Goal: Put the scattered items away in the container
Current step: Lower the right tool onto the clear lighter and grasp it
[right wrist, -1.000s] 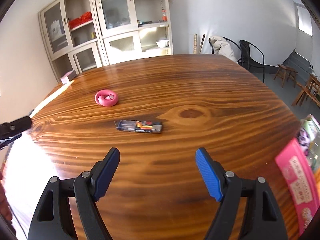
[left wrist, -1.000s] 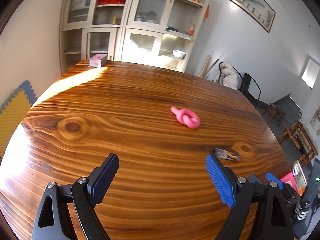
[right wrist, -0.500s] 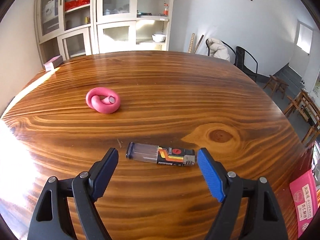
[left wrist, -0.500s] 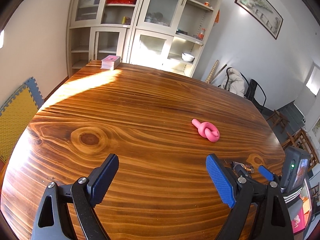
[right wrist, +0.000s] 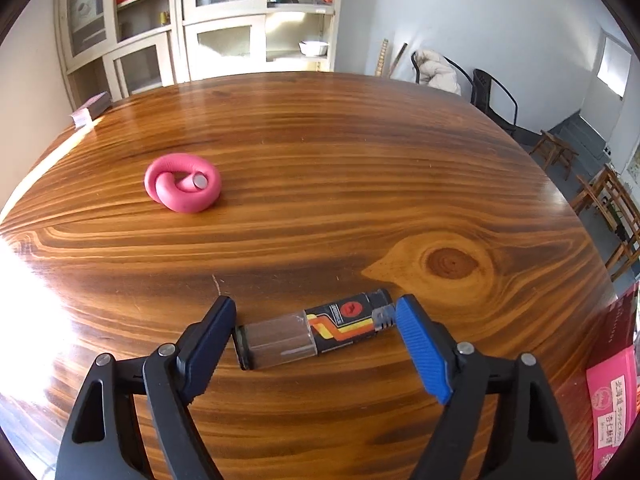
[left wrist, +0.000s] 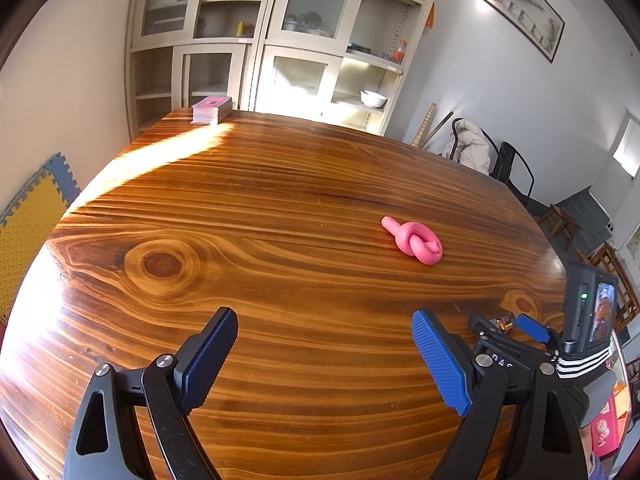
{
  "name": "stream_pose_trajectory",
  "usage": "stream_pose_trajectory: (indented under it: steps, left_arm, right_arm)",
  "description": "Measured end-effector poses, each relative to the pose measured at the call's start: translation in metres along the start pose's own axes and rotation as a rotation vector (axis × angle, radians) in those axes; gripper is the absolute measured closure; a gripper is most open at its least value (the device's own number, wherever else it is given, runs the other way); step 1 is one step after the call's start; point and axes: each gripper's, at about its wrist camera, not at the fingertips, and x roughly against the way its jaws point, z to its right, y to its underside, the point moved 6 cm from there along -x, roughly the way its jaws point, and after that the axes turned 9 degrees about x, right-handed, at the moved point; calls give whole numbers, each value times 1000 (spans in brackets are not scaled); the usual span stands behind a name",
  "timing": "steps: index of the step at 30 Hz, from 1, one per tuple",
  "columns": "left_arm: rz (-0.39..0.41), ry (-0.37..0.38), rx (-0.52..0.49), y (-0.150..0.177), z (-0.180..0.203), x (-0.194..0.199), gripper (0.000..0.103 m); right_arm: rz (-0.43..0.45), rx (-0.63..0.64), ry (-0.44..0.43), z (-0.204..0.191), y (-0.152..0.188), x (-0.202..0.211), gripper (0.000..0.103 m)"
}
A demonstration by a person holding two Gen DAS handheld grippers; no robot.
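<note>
Wooden table [right wrist: 320,152], round-edged, fills both views. Cabinet [left wrist: 280,52] stands beyond its far edge at 12 o'clock. Pink box [right wrist: 612,392] sits off the table rim at 4 o'clock in the right wrist view.

Right gripper [right wrist: 314,344]: jaws wide, straddling the lighter [right wrist: 316,332], pads not pressing it. Left gripper [left wrist: 326,360]: jaws wide, nothing between them, over bare wood.

Pink knotted tube [right wrist: 182,188] lies at 10 o'clock from the lighter, well apart; in the left wrist view its free end points toward 10 o'clock.

Stack of cards [left wrist: 211,109] rests near the far table edge at 11 o'clock.

Lighter: flat on the table, long axis running 8 to 2 o'clock, clear end toward the left finger [right wrist: 208,340], metal head beside the right finger [right wrist: 420,344].
</note>
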Motion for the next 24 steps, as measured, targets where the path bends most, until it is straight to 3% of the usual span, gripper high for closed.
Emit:
stream_pose_trajectory:
  steps: [2,3,4,5,18,19,21,24]
  left_arm:
    - [-9,-4,-9,3,2,-3,12]
    - [-12,-6,-16,4,3,-5,12]
    - [-14,-8,-23,6,4,-7,12]
    - [-15,-12,-29,7,5,-8,12]
    - [-83,14,-54,25,46,-39,12]
    - [-85,18,-58,25,50,-40,12]
    - [-82,21,-72,26,56,-41,12]
    - [-78,12,-88,26,59,-43,12]
  right_arm:
    - [13,17,-20,3,4,3,22]
    - [28,27,-20,5,6,7,53]
    - [27,35,-22,8,9,8,65]
    - [19,32,-42,11,12,8,68]
    - [85,-51,-239,70,45,21,66]
    - [94,-52,-244,72,43,21,62]
    - [119,-52,-258,71,35,24,28]
    - [166,-13,-240,60,22,31,24]
